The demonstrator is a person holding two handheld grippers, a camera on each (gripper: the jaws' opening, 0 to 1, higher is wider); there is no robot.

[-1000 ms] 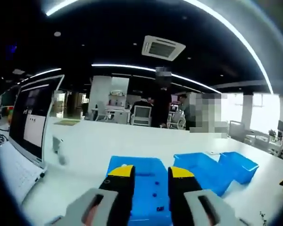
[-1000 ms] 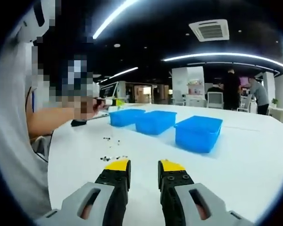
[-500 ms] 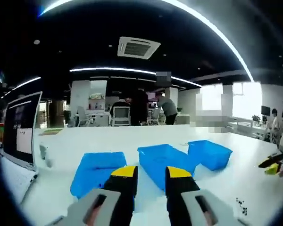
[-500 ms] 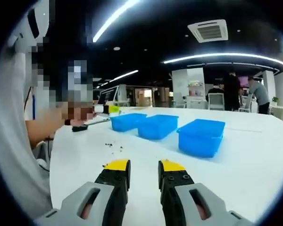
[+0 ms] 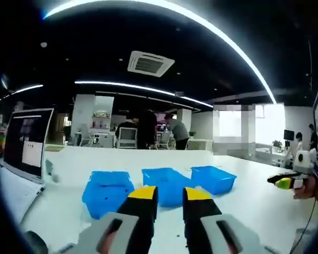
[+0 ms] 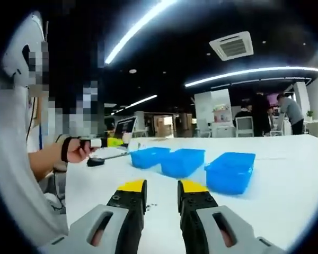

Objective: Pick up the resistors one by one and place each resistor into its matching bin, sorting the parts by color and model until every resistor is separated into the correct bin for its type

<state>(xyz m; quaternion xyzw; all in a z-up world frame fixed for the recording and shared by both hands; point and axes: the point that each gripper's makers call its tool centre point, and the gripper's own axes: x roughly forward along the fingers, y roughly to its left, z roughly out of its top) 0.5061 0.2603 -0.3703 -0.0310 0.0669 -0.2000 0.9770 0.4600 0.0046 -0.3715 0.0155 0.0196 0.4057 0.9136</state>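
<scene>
Both grippers hang in the air above the white table (image 6: 286, 180), and nothing is held. The left gripper (image 5: 166, 193) has its jaws a little apart with nothing between them. The right gripper (image 6: 161, 186) is the same. Three blue bins (image 6: 183, 161) stand in a row on the far side. Tiny dark bits, likely the resistors (image 6: 150, 205), lie on the table just past the right jaws. It looks like a pick comes next: go down and pinch one. The room is a big office with a laptop (image 5: 25, 143) on the left.
</scene>
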